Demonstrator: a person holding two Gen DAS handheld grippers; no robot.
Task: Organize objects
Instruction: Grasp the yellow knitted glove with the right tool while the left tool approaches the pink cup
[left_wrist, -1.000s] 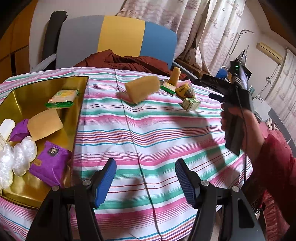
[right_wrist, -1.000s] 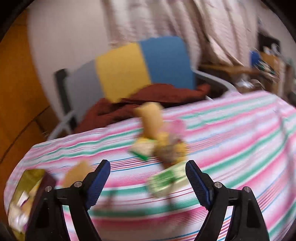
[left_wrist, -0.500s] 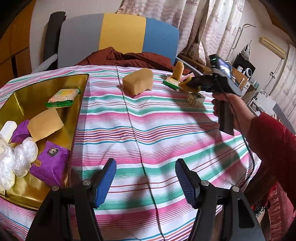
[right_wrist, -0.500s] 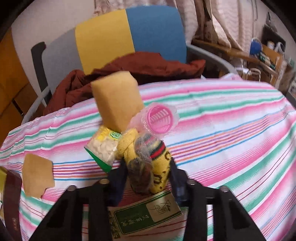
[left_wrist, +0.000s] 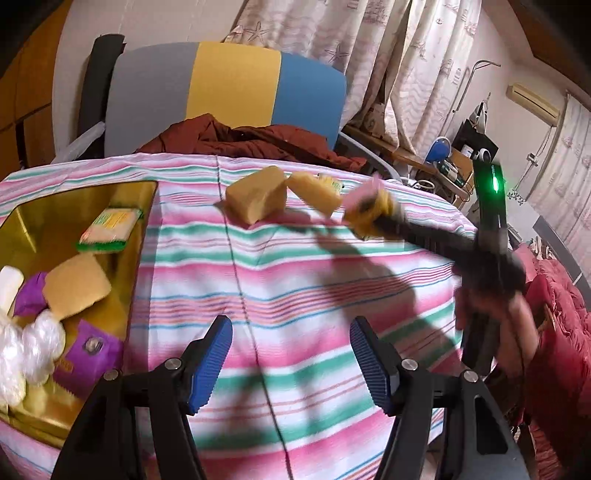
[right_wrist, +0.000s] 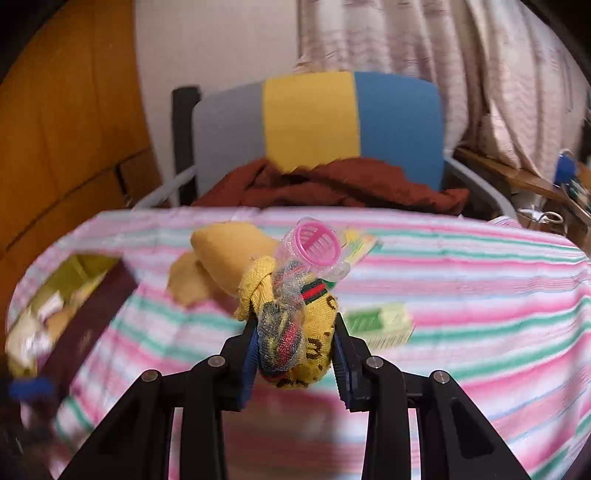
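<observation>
Yellow knotted cloth bundle (right_wrist: 295, 332) with pink plastic cap on top, pinched in right gripper (right_wrist: 295, 354), lifted off striped table (right_wrist: 480, 295). Gold tray (left_wrist: 55, 206) already holds several items; sponges (left_wrist: 258, 199), green packet (right_wrist: 380, 325) left. Left gripper (left_wrist: 290, 363) wide, holding nothing.

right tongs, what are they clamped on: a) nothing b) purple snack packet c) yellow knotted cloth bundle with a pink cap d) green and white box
c: in the right wrist view the right tongs pinch the yellow cloth bundle between both pads, while the green and white box lies on the striped tablecloth.
</observation>
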